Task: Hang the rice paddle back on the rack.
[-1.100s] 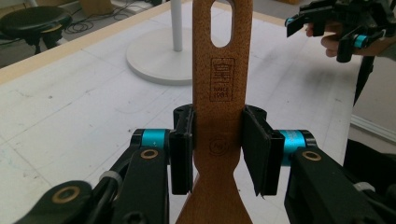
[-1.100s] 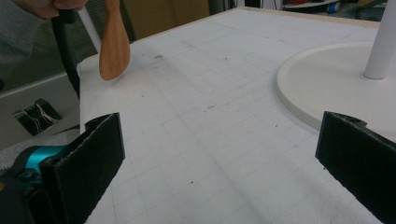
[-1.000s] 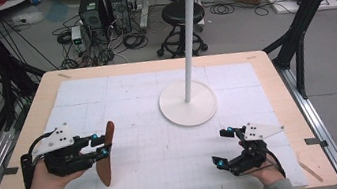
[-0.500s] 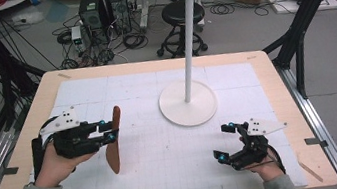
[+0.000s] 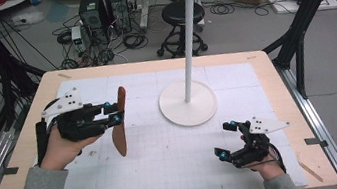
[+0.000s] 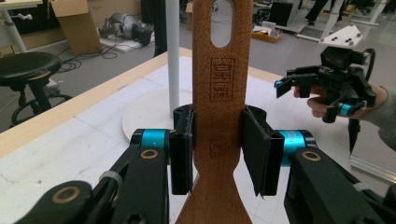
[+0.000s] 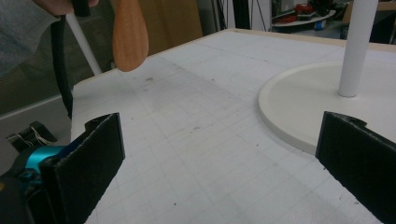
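The table (image 5: 275, 78), a pale wooden top covered by a white gridded mat (image 5: 167, 165), took up most of the high view. On the far half of the mat stood a white hanging stand (image 5: 188, 46), its round base (image 5: 188, 106) flat on the grid and its thin pole rising to a crown of short pegs.

The left gripper (image 5: 111, 114) was raised above the left part of the mat, with the person's hand behind it. Its jaws were clenched on the handle of a wooden spatula (image 5: 119, 124), the pads pressing both edges just below the stamped mark, as the left gripper view (image 6: 218, 140) showed. The spatula hung clear of the mat, blade end down and hanging-hole end up, left of the stand's base and apart from it.

The right gripper (image 5: 227, 138) sat low near the front right of the mat, jaws spread wide with nothing between them; in its own view only bare grid lay between the pads (image 7: 93, 163).
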### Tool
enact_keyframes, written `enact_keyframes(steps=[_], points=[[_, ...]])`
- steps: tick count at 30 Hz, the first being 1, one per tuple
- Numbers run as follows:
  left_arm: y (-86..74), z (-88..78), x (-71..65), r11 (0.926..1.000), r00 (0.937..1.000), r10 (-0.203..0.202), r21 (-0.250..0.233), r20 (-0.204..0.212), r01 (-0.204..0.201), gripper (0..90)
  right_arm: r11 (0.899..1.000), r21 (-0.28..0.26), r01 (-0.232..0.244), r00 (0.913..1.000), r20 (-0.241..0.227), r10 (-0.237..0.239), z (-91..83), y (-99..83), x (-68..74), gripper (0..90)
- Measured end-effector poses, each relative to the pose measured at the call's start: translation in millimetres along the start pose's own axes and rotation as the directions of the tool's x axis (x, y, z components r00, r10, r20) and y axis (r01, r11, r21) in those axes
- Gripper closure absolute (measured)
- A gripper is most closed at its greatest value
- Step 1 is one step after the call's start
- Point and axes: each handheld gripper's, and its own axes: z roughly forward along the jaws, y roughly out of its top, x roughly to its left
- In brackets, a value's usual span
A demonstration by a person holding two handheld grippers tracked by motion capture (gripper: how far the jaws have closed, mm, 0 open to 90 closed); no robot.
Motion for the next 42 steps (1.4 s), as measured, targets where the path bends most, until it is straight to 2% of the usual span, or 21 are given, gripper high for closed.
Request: enact_keyframes(steps=[2,5,9,15,22,23,26,35,42], points=[[6.6,2.1,0.4,1.0000,1.0000,-0.003,-0.008,0.006,0.003,65.2,1.000,0.004,-0.001,1.0000,-0.002,0.001,-0.2,-0.2,0.5,0.0],[15.3,4.4,4.1,0.9982,0.9995,-0.023,-0.055,0.024,0.024,65.2,1.000,-0.004,-0.001,1.0000,0.003,0.001,0.0,0.0,-0.2,0.0],[23.8,9.0,6.6,0.9985,0.9994,-0.026,-0.048,0.025,0.027,65.2,1.000,-0.001,-0.004,1.0000,0.001,0.004,-0.1,-0.1,-0.9,0.0],[38.4,17.7,8.8,0.9995,0.9996,-0.007,-0.031,0.028,0.008,65.2,1.000,-0.008,-0.007,1.0000,-0.001,0.007,-0.9,0.2,-1.3,0.0],[56.7,28.3,9.8,0.9995,0.9985,0.013,-0.029,0.052,-0.012,65.2,1.000,-0.005,-0.009,1.0000,0.001,0.009,0.1,0.3,-2.5,0.0],[58.9,28.5,10.3,0.9994,0.9986,0.020,-0.030,0.050,-0.019,65.2,1.000,-0.008,-0.009,1.0000,0.002,0.009,-0.3,0.4,-3.0,0.0],[63.7,28.4,12.6,0.9980,0.9980,0.006,-0.063,0.063,-0.002,65.2,1.000,-0.021,-0.020,0.9998,0.006,0.020,-1.9,1.0,-4.5,0.0],[78.9,27.9,17.7,0.9970,0.9960,0.016,-0.077,0.088,-0.009,65.2,0.999,-0.034,-0.016,0.9999,0.004,0.016,-3.6,1.3,-5.7,0.0],[88.9,35.4,16.7,0.9968,0.9941,0.029,-0.078,0.104,-0.021,65.2,0.999,-0.033,-0.024,0.9997,0.001,0.024,-4.3,1.3,-6.4,0.0]])
